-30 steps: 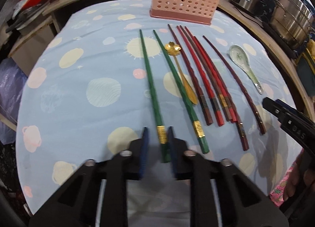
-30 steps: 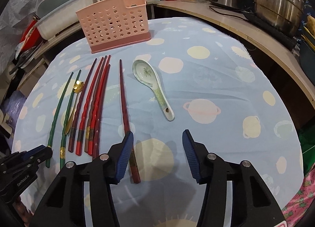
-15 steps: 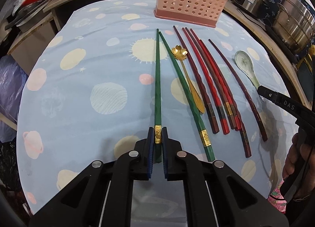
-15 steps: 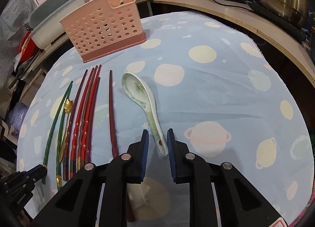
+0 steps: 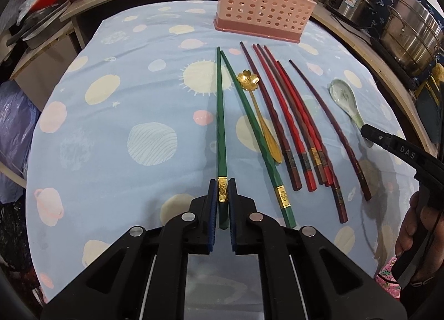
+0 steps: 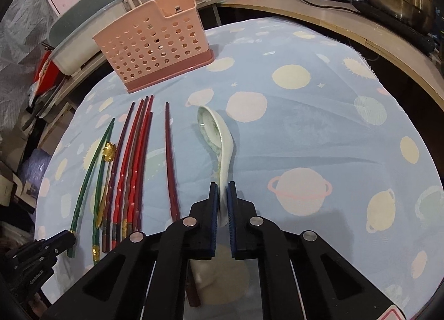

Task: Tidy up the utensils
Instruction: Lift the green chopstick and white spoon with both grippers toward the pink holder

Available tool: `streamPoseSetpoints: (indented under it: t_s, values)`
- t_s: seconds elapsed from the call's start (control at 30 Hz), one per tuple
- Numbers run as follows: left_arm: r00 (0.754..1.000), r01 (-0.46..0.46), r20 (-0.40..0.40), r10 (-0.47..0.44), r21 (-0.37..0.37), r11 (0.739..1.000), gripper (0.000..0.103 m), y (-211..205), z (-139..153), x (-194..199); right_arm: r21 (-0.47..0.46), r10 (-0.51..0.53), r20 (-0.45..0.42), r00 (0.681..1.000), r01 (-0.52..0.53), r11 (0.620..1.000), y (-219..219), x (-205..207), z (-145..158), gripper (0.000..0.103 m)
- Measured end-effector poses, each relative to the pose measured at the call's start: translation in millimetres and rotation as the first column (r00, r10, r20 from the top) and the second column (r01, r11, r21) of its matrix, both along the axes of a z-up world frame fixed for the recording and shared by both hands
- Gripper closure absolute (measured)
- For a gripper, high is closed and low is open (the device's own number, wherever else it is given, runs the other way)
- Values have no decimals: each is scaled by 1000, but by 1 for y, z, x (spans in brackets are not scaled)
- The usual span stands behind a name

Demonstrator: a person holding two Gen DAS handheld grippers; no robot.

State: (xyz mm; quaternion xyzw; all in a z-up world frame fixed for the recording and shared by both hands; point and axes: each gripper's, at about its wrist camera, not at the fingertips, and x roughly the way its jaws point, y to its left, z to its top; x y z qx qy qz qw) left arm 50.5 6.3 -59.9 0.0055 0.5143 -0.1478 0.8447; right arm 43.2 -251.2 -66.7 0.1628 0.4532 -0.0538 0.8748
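Two grips: left gripper (image 5: 222, 195) fingers pinching gold-banded green chopstick (image 5: 221, 114), right gripper (image 6: 221, 203) fingers pinching white ceramic spoon (image 6: 219, 139)

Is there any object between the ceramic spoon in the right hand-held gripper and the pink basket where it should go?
Nothing visible stands in the way. The right hand-held gripper is shut on the ceramic spoon, and only bare tablecloth lies between it and the pink basket. The chopsticks lie off to the left.
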Motion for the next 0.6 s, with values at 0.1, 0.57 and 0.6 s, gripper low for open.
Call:
streamPoseSetpoints:
  t_s: [0.1, 0.57, 0.6]
  values:
    - [1000, -5, 24, 5, -13, 1000, 96, 1, 11, -3, 2, -6, 30, 1000, 6, 1000, 0, -10, 15, 97]
    - [993, -24, 111, 28, -43, 999, 96, 10, 46, -10, -14, -13, 69, 998, 14, 1000, -1, -32, 38, 91]
    - [994, -25, 105, 30, -42, 999, 96, 10, 44, -10, -16, -12, 55, 998, 13, 1000, 0, -33, 33, 86]
